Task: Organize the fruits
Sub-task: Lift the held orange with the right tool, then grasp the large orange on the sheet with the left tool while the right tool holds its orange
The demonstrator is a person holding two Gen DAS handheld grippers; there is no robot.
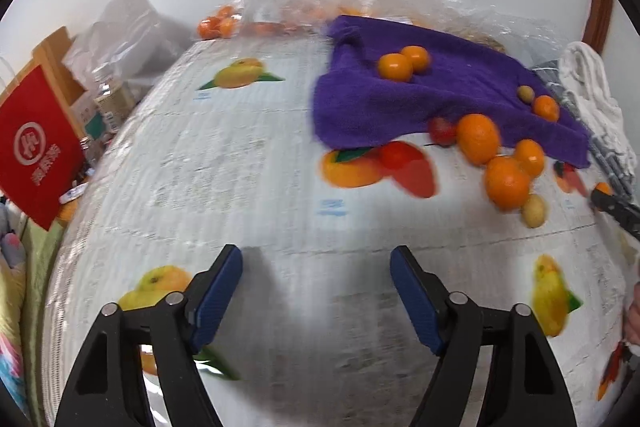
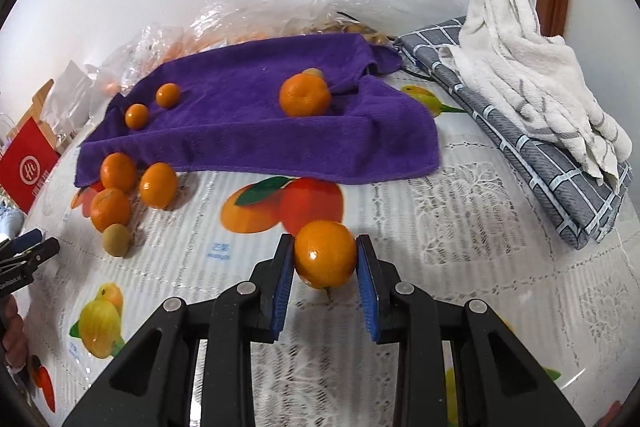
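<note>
The right tongs [image 2: 325,263] grip a round glossy orange tangerine [image 2: 325,254] between blue pads, just above the fruit-printed plastic tabletop [image 2: 440,235]. Being nearly spherical, it shows no clear long axis; which way its stem points I cannot tell. The left tongs [image 1: 316,267] stand open and empty. Beyond lies a purple terry towel [image 2: 256,139].

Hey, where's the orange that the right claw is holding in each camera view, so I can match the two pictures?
Right wrist view: low centre, the orange pinched in the right claw.
Left wrist view: far right edge, just a sliver of it at the tip of the dark claw coming in there.
Shared landmark: the purple towel, upper right in the left view, upper centre-left in the right view.
</note>
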